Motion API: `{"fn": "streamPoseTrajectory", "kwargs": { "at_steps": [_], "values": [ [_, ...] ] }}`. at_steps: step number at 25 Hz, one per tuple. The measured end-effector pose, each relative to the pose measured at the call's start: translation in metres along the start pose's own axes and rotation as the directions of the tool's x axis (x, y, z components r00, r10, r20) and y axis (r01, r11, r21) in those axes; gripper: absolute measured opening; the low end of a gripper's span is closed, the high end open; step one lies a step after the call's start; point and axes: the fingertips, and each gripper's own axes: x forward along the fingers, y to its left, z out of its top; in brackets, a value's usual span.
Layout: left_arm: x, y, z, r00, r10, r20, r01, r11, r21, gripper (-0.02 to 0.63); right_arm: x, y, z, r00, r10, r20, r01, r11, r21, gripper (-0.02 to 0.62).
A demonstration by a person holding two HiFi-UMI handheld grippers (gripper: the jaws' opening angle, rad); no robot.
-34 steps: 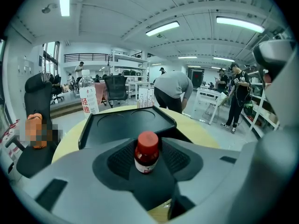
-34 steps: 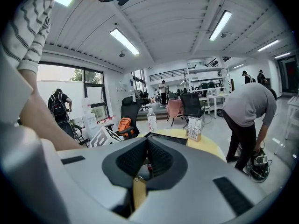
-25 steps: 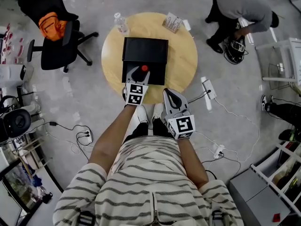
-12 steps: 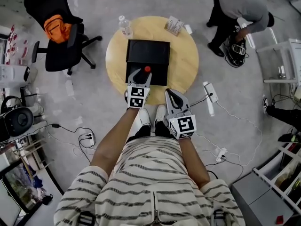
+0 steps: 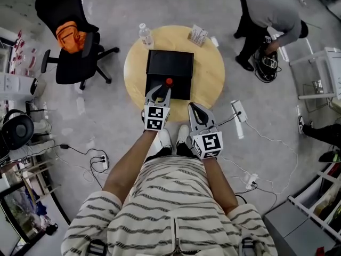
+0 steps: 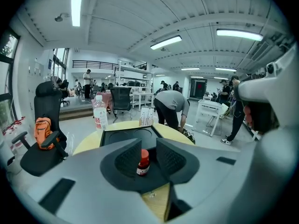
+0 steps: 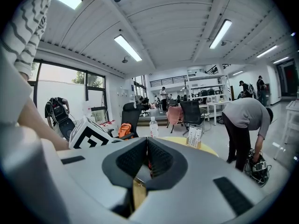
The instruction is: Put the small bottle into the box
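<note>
The small bottle [image 5: 168,82], brown with a red cap, stands upright on the near half of the open black box [image 5: 169,63] on the round wooden table [image 5: 209,73]. My left gripper [image 5: 160,91] hovers just short of it at the box's near edge. In the left gripper view the bottle [image 6: 143,162] shows through the gap of the left gripper [image 6: 148,149], beyond the pads. The jaws have just been closing, and neither pad presses on the bottle. My right gripper [image 5: 193,107] hangs off the table's near edge. In its own view the right gripper [image 7: 147,146] has its pads together on nothing.
A clear water bottle [image 5: 144,34] and a small card packet [image 5: 197,35] stand at the table's far rim. An office chair with an orange bag [image 5: 72,36] is at the left. A person bends over at the right [image 5: 272,15]. Cables and power strips [image 5: 238,111] lie on the floor.
The left gripper has drawn back a little from the box and risen, and its jaws have narrowed. The bottle has kept its place on the box. The right gripper has stayed put.
</note>
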Motion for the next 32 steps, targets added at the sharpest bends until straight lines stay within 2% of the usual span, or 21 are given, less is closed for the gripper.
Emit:
{"fn": "streamPoseTrajectory", "kwargs": {
  "at_steps": [10,15,26,32],
  "values": [
    [-0.030,-0.008,0.010,0.999,0.009,0.043,-0.009,1.000,0.001,0.043,-0.008,0.005,0.010,1.000,0.011,0.028,-0.010,1.000,-0.011,0.020],
    [-0.045,-0.008,0.016,0.998,0.027,0.064,-0.027,1.000,-0.003,0.025,-0.007,0.006,0.010,0.999,0.030,0.019,-0.030,0.999,0.029,0.020],
    [-0.074,-0.020,0.029,0.993,0.011,0.114,-0.009,1.000,-0.019,0.020,-0.007,0.012,0.010,0.997,0.072,0.033,-0.075,0.995,0.070,0.020],
    [-0.088,-0.029,0.039,0.989,-0.010,0.147,0.010,1.000,0.000,0.021,-0.010,0.012,0.009,0.997,0.074,0.033,-0.076,0.994,0.074,0.020]
  ]
}}
